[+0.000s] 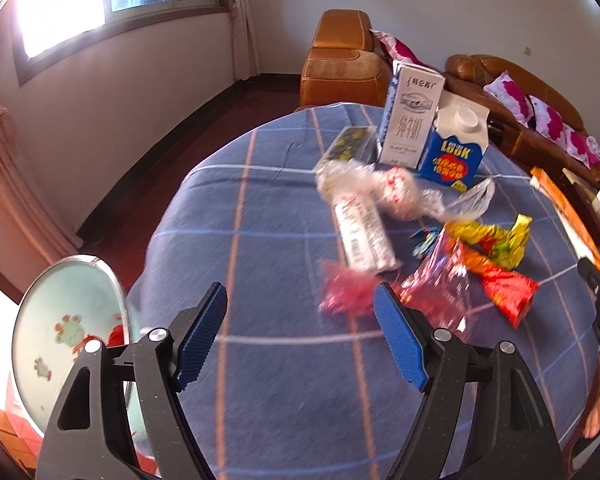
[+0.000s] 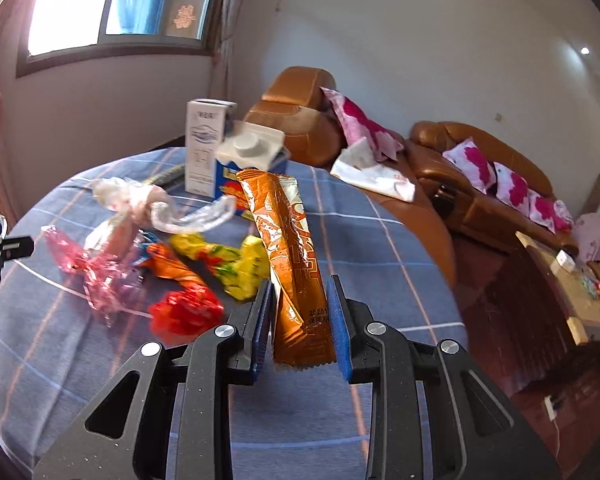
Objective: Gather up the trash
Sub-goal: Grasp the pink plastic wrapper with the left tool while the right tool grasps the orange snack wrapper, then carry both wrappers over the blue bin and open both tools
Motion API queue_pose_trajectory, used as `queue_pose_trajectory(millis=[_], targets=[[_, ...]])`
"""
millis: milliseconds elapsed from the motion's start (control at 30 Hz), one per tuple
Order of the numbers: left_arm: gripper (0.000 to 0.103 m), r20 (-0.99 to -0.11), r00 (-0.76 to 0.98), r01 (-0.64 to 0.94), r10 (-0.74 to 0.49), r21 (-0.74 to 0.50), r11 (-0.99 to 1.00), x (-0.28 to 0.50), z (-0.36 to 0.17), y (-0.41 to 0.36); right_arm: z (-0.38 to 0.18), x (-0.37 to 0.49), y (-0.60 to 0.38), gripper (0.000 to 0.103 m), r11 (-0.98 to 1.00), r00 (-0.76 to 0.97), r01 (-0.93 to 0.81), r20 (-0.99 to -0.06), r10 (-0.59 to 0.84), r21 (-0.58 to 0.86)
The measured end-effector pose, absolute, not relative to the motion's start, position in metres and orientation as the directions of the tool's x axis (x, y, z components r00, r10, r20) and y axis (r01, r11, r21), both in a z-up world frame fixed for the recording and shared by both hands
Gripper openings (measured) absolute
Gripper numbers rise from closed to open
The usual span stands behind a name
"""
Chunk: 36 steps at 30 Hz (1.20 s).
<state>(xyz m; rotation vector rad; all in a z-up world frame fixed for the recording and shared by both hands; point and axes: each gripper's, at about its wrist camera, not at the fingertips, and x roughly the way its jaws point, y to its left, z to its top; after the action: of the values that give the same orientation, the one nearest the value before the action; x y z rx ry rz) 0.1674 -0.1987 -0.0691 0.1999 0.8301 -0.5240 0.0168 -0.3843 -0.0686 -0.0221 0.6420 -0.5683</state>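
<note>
My right gripper is shut on a long orange snack wrapper and holds it upright above the table; its top shows in the left wrist view. My left gripper is open and empty above the blue checked tablecloth. Ahead of it lie a pink wrapper, a white tube pack, clear plastic, a yellow wrapper and a red wrapper. Two cartons stand behind: a tall white one and a blue one.
A round bin with a frog-print liner stands left of the table, below my left gripper. Brown leather sofas with pink pillows run behind and right of the table. A wooden side table is at far right.
</note>
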Motion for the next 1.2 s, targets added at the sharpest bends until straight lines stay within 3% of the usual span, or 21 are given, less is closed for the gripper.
queue_pose_trajectory(millis=[100, 267, 433, 800, 1200], targets=[[0.072, -0.749, 0.554, 0.522, -0.362, -0.026, 0.853, 0.175, -0.073, -0.216, -0.073, 0.014, -0.396, 0.028, 0.84, 0.645, 0.51, -0.566, -0.514, -0.183], [0.042, -0.806, 0.481, 0.537, -0.344, -0.039, 0.843, 0.183, -0.095, -0.238, -0.081, 0.01, -0.404, 0.028, 0.842, 0.637, 0.514, -0.586, -0.501, -0.161], [0.027, -0.802, 0.482, 0.55, -0.353, -0.037, 0.834, 0.174, -0.096, -0.239, -0.086, 0.007, -0.407, 0.028, 0.842, 0.633, 0.519, -0.597, -0.494, -0.146], [0.027, -0.75, 0.55, 0.534, -0.368, -0.023, 0.845, 0.147, -0.063, -0.196, -0.071, -0.001, -0.382, 0.028, 0.853, 0.664, 0.504, -0.572, -0.482, -0.133], [0.027, -0.73, 0.632, 0.427, -0.261, 0.046, 0.903, 0.134, -0.05, -0.119, -0.068, 0.006, -0.313, 0.028, 0.908, 0.711, 0.388, -0.574, -0.406, -0.161]])
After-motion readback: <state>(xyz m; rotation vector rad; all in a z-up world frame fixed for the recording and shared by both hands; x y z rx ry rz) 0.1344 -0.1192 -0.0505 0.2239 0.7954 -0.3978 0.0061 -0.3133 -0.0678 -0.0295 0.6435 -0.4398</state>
